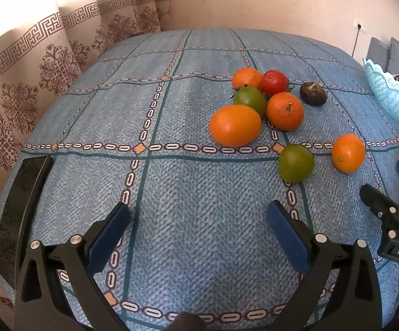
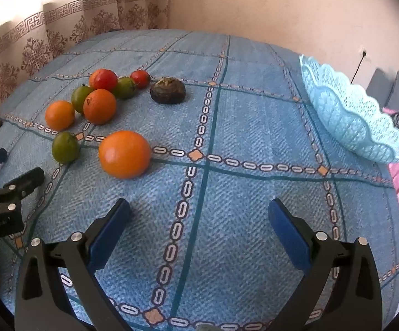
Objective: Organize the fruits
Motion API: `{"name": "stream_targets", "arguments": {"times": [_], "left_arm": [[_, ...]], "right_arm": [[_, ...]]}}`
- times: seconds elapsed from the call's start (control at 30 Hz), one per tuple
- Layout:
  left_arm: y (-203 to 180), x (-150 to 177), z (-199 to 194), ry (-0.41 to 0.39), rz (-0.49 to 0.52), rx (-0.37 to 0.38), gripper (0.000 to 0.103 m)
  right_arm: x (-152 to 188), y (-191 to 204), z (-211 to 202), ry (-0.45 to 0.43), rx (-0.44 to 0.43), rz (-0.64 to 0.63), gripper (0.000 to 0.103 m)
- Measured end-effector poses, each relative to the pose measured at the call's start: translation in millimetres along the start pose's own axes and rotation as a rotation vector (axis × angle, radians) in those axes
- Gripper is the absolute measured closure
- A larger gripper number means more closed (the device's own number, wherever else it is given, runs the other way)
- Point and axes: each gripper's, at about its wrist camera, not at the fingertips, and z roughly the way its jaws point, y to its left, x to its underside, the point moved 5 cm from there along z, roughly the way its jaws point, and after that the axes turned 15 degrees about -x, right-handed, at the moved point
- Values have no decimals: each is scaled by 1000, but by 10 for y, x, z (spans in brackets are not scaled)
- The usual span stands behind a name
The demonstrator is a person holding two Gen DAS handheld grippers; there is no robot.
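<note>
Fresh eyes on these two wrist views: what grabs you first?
A loose cluster of orange, green and red fruits, with one dark wrinkled fruit beside it, on the blue patterned tablecloth. At the cloth's right edge sits a light blue lacy basket, nothing visible in it. The left gripper and right gripper are open.

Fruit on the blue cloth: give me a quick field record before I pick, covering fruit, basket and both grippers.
surface: blue patterned cloth
fruit: loose cluster on the cloth, none in the basket as far as visible
nearest to right gripper: large orange fruit, with a green fruit beside it
odd item: dark brown fruit, apart from the cluster
basket: light blue basket, at the cloth's right edge, tilted, inside looks bare
left gripper: open, holding nothing
right gripper: open, holding nothing
</note>
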Motion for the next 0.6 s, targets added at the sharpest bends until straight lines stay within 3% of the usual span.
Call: {"name": "stream_targets", "arguments": {"times": [0.6], "left_arm": [[2,-3,7,2,-3,5,5]], "right_arm": [[4,-10,-4,5,-17,13,2]]}}
